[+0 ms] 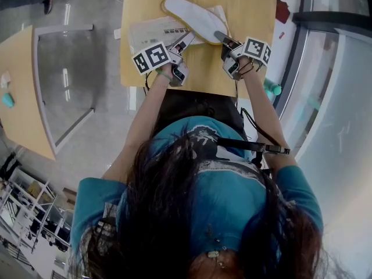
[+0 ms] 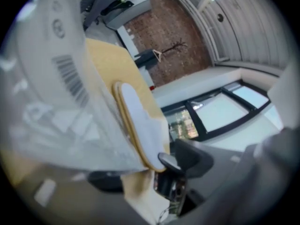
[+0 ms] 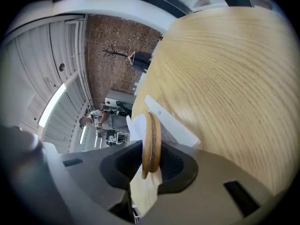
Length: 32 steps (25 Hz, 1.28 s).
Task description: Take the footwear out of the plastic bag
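Observation:
A pair of white slippers [image 1: 195,17] with tan soles lies on the wooden table [image 1: 250,4], its toe end over a clear printed plastic bag [image 1: 154,31]. My right gripper [image 1: 225,40] is shut on the heel end; in the right gripper view the two soles [image 3: 151,139] stand edge-on, pinched between the pads. My left gripper [image 1: 185,42] stands open at the bag's near edge. In the left gripper view the bag [image 2: 61,111] fills the left side, with the slippers [image 2: 140,125] beside it and nothing pressed between the jaws.
A black chair [image 1: 197,106] stands under the table's near edge. A second wooden table [image 1: 23,86] with a teal item [image 1: 7,99] is at far left. A teal object [image 1: 272,88] and a glass partition [image 1: 331,97] lie to the right. A person [image 3: 93,118] stands far off.

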Motion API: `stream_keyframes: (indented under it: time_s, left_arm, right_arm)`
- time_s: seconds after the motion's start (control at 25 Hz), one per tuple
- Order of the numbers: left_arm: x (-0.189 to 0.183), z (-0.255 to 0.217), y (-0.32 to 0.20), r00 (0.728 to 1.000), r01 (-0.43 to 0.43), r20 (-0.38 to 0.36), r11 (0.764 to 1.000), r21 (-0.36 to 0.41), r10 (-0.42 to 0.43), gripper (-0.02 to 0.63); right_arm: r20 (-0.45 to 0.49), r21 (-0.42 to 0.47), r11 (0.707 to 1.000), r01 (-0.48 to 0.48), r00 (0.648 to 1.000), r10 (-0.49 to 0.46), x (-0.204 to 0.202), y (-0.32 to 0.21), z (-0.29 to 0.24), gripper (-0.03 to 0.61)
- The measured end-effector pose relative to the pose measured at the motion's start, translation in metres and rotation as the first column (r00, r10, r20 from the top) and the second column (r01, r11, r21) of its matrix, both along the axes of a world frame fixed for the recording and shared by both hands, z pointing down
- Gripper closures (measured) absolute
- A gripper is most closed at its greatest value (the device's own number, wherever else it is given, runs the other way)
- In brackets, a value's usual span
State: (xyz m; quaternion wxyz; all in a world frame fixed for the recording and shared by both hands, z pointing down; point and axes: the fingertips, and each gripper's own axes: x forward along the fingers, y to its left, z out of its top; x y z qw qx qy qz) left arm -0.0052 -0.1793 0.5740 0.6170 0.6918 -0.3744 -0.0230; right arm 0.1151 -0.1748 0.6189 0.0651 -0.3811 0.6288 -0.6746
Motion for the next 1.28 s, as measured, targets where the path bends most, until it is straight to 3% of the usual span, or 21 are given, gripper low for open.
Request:
stream_keyframes:
  time_s: [0.28,0.48,0.56,0.68,0.8,0.88,1.0,1.2,1.28]
  left_arm:
    - [-0.003,-0.016,0.046,0.997,-0.079,0.011,0.997,-0.006,0.079,0.293]
    - [-0.008,-0.023,0.077,0.99,-0.022,-0.139,0.993,-0.116,0.006,0.295]
    - [-0.009,-0.024,0.092,0.987,-0.031,-0.161,0.991,-0.13,0.01,0.296]
    - [-0.014,-0.024,0.11,0.989,-0.042,-0.146,0.991,-0.124,0.024,0.338]
    - [-0.019,-0.029,0.113,0.992,-0.012,-0.127,0.997,-0.074,0.003,0.411]
    - [-0.02,-0.034,0.109,0.995,0.004,-0.102,1.0,-0.023,-0.007,0.483]
    - [-0.017,-0.041,0.103,0.999,0.006,-0.053,0.999,0.05,-0.003,0.555]
    - [-0.009,-0.06,0.092,1.0,-0.012,0.028,0.983,0.183,0.007,0.558]
    - [-0.006,-0.068,0.091,0.996,-0.04,0.09,0.97,0.242,0.019,0.558]
  right_arm:
    - [-0.059,0.018,1.0,0.009,0.998,-0.008,-0.001,0.005,0.001,0.49]
    - [-0.086,0.029,1.0,0.005,0.996,-0.003,0.0,0.009,0.0,0.489]
    - [-0.073,0.039,0.999,0.009,0.997,-0.007,0.0,0.009,-0.002,0.489]
    - [-0.055,0.057,0.998,0.035,0.998,-0.032,-0.002,0.011,-0.008,0.481]
    - [-0.146,0.057,0.995,0.076,0.987,-0.067,0.004,0.017,-0.012,0.424]
    - [-0.28,0.062,0.994,0.085,0.958,-0.064,0.019,0.021,-0.015,0.406]
    - [-0.487,0.076,0.991,0.114,0.871,-0.063,0.044,0.027,-0.023,0.386]
    - [-0.71,0.128,0.977,0.172,0.703,-0.031,0.073,0.036,-0.042,0.359]
    - [-0.745,0.165,0.969,0.182,0.667,0.002,0.081,0.04,-0.05,0.355]
